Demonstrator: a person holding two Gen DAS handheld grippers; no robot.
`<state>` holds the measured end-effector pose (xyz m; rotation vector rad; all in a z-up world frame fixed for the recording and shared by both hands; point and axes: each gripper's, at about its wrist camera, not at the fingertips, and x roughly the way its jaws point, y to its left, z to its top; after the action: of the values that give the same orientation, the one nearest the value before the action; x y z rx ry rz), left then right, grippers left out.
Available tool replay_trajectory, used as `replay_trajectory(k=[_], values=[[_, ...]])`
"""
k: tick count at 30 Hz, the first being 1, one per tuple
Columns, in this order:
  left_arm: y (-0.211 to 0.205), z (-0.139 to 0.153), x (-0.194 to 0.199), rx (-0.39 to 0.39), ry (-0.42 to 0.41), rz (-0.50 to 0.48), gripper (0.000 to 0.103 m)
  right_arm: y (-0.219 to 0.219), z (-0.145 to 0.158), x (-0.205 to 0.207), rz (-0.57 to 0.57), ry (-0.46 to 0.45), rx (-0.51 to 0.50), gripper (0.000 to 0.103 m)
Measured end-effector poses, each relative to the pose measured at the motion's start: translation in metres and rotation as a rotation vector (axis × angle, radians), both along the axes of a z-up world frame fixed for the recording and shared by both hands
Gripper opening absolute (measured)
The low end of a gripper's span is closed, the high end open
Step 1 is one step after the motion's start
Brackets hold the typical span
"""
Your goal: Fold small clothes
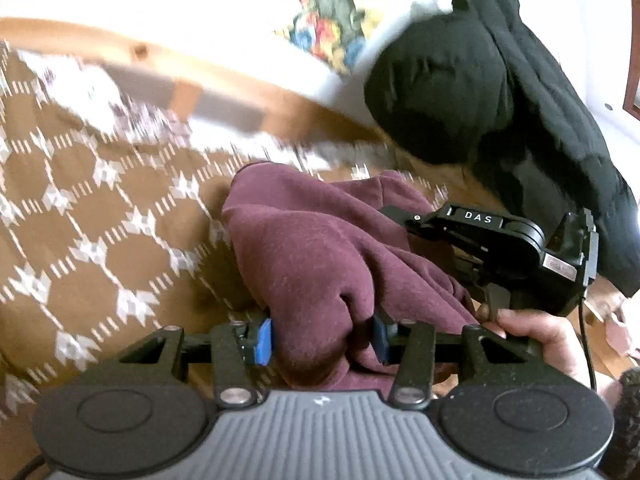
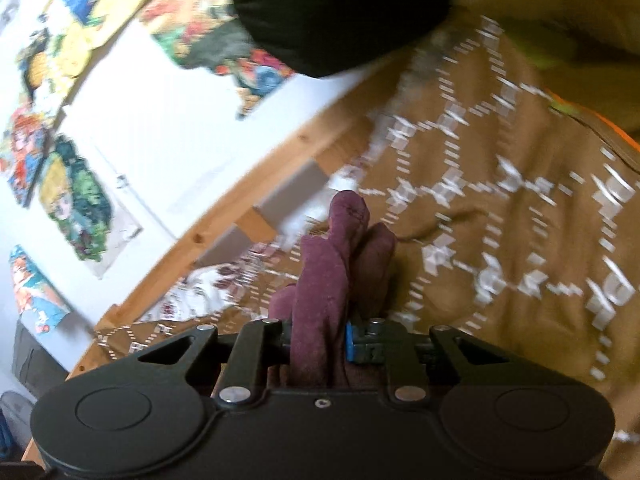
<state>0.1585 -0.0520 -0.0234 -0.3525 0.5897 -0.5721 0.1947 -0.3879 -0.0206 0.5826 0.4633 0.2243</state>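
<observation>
Nearest the left wrist camera, the left gripper [image 1: 322, 338] has its blue pads closed on a thick bunch of the maroon garment [image 1: 320, 248], the cloth filling the gap between them. Close to the right wrist camera, the right gripper [image 2: 320, 340] stands much narrower, and it too pinches a bunched edge of the maroon garment [image 2: 336, 272], which sticks up past its fingers in several rounded folds. From the left view the right gripper [image 1: 500, 248] shows side-on with a hand [image 1: 536, 340] below it, gripping the same cloth a little way along. Between and beyond the two grippers the garment hangs crumpled over the brown patterned bedspread [image 1: 100, 200]; whether any of it touches the bed cannot be told. Farther off runs a wooden bed rail [image 1: 224, 92], a black coat [image 1: 500, 92] is heaped at the far side, and colourful pictures [image 2: 72, 196] hang on the white wall.

The step in hand looks like picking the garment up by two points, ahead of any fold. The next move probably calls for drawing the two grippers apart to stretch the edge taut, then laying the cloth flat on the bed so it can be folded.
</observation>
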Motion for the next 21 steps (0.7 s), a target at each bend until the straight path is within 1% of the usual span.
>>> replay_trajectory(k=[2,4,7,9,12,15,16,18,21], values=[[0.009,0.007,0.002,0.016,-0.037,0.05,0.051,0.015,0.01,0.009,0.028,-0.042,0.007,0.02],[0.021,0.011,0.008,0.017,-0.043,0.111,0.052,0.029,0.017,0.021,0.055,-0.073,0.015,0.02],[0.034,0.01,0.018,0.026,-0.027,0.196,0.052,0.061,0.022,0.046,0.1,-0.105,-0.022,0.02],[0.041,0.005,0.026,0.042,0.004,0.244,0.052,0.081,0.018,0.063,0.124,-0.106,-0.035,0.02],[0.049,-0.01,0.042,0.069,0.1,0.288,0.052,0.11,0.001,0.088,0.154,-0.077,-0.076,0.02],[0.053,-0.031,0.056,0.062,0.232,0.299,0.054,0.129,-0.024,0.107,0.162,-0.007,-0.163,0.02],[0.053,-0.036,0.058,0.056,0.257,0.303,0.054,0.131,-0.032,0.11,0.151,0.013,-0.189,0.02],[0.054,-0.038,0.059,0.05,0.266,0.302,0.056,0.127,-0.043,0.113,0.118,0.038,-0.217,0.02],[0.049,-0.037,0.059,0.075,0.267,0.299,0.057,0.111,-0.052,0.114,0.092,0.063,-0.203,0.021]])
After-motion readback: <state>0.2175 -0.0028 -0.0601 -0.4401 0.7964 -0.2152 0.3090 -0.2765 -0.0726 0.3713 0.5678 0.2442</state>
